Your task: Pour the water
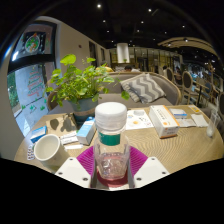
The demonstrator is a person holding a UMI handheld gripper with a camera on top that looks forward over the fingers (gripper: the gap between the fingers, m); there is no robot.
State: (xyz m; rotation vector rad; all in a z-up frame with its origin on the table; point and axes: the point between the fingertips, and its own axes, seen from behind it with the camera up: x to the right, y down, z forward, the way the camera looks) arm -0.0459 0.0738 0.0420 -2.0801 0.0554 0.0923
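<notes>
Bottle (111, 140) with white cap stands gripped between the jaws — both pink pads (87, 160) pressing its clear body, just above the surface (150, 140). Mug (46, 148) waits at nine o'clock. Thin plastic likely flexes, slippery, water-heavy — hold mid-body, below the cap.

This looks like a café or lounge-style public interior rather than a home. A round light-wood table (185, 140) carries printed leaflets and cards (160, 120) laid out like menus or brochures, beside a leafy green plant in a grey pot (80, 85). Beyond it stands a cushioned seat with a grey-and-white zigzag-patterned pillow (145, 88). Framed posters (33, 45) hang on the wall near a glass door, and small recessed spotlights (99, 6) dot the dark ceiling.
</notes>
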